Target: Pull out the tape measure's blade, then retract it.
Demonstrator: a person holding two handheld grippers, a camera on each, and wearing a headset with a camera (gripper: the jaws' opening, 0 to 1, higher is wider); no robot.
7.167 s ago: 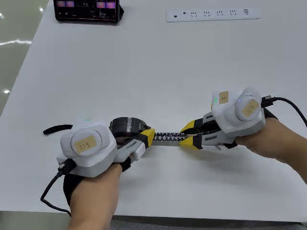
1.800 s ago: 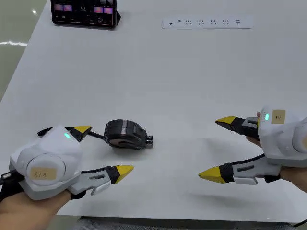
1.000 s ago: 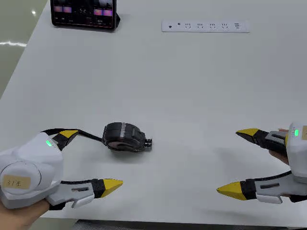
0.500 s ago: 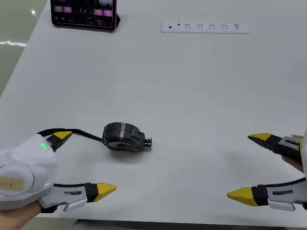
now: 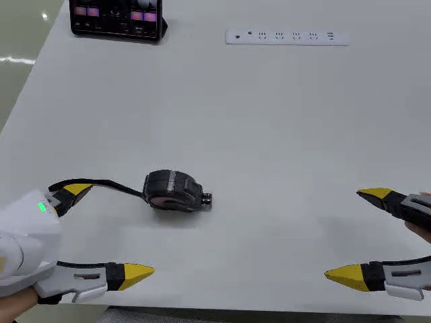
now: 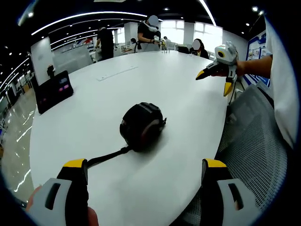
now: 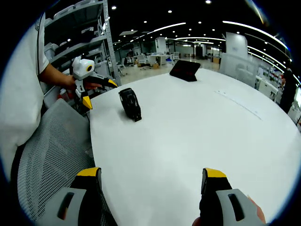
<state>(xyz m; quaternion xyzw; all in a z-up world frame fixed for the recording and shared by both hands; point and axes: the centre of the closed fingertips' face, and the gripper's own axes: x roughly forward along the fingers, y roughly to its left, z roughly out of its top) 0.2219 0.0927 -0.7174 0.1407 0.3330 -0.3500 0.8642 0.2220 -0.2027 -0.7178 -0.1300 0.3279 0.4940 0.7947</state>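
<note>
The left gripper (image 5: 111,231) hangs at the near left edge of the white table (image 5: 269,121), its yellow-tipped jaws spread wide with nothing between them. The right gripper (image 5: 351,234) hangs at the near right edge, jaws likewise spread wide and empty. Both are well apart from each other.

Between them, nearer the left gripper, the tape measure (image 5: 172,191) lies on the table, touched by neither gripper. It is a rounded black case with a lighter grey band across its top, lying on its side. Its blade is inside the case; a small end hook (image 5: 207,198) pokes out at the mouth, pointing toward the right gripper. A thin black strap (image 5: 108,184) runs from the opposite end of the case along the table and curves toward the upper jaw of the left gripper.

Farther back, a white power strip (image 5: 287,36) lies flat near the far edge. A dark tablet (image 5: 116,17) with a lit screen stands at the far left corner.
</note>
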